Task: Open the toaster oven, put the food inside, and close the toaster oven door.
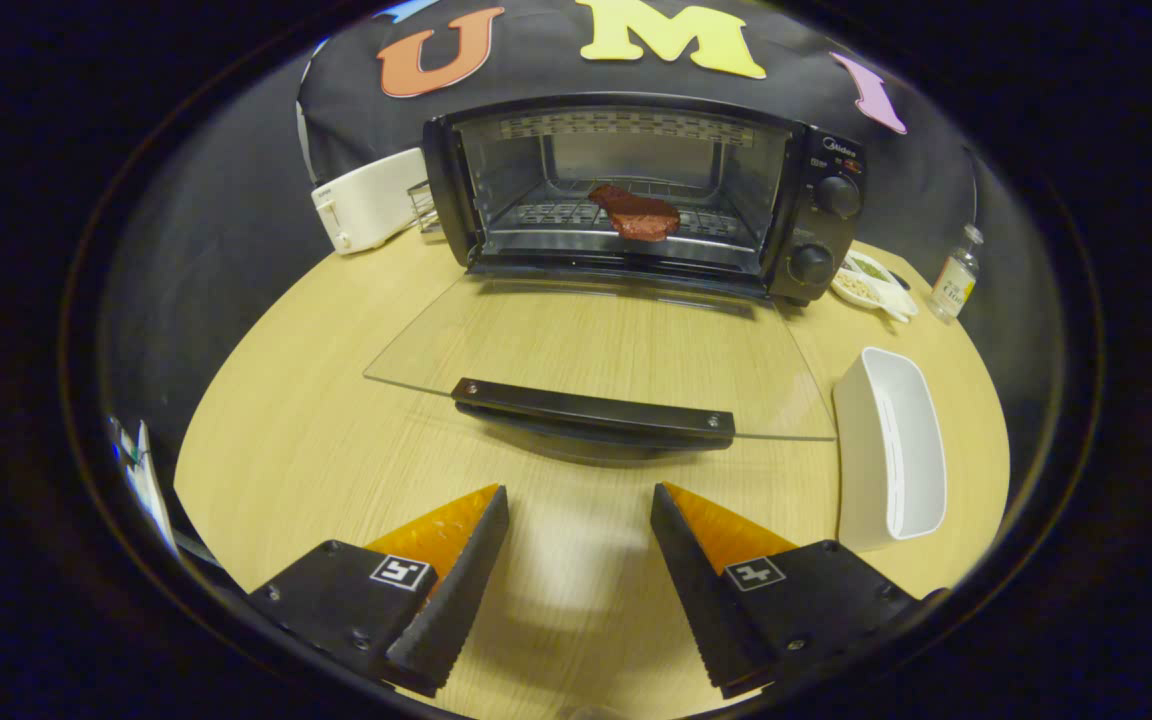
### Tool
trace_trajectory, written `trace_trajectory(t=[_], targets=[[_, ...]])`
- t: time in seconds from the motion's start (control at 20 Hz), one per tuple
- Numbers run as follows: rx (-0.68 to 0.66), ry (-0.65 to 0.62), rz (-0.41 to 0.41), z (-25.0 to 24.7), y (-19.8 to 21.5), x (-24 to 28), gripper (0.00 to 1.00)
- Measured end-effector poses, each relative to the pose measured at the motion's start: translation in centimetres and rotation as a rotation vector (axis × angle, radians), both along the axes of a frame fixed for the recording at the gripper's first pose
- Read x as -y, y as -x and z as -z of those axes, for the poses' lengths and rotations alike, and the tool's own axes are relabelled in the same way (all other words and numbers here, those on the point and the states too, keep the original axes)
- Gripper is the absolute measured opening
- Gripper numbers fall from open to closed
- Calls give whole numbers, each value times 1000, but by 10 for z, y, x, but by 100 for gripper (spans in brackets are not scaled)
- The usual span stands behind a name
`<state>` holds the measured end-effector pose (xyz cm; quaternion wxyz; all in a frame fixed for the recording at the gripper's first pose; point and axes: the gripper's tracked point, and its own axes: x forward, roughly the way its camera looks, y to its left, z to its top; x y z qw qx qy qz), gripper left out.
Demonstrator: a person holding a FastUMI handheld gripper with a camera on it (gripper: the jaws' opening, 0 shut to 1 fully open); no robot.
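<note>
A black toaster oven (816, 210) stands at the far side of the round wooden table (286, 440). Its glass door (596, 350) lies folded down flat toward me, and the door's black handle (591, 408) is just ahead of my fingers. A reddish-brown piece of food (636, 214) rests on the wire rack inside the oven. My gripper (579, 505) is open above the table, short of the door handle, with nothing between its fingers.
A white rectangular dish (891, 450) stands right of the open door. A white toaster (368, 200) sits left of the oven. Right of the oven are a small plate with food bits (871, 282) and a glass bottle (956, 272).
</note>
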<state>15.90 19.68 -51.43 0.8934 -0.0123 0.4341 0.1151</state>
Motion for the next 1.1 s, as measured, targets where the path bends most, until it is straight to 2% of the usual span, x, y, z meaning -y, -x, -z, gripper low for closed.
trace_trajectory(t=[0.55,1.1], targets=[[13,-2,33,-5,-21,7,92],[135,-1,13,-72,-43,16,92]])
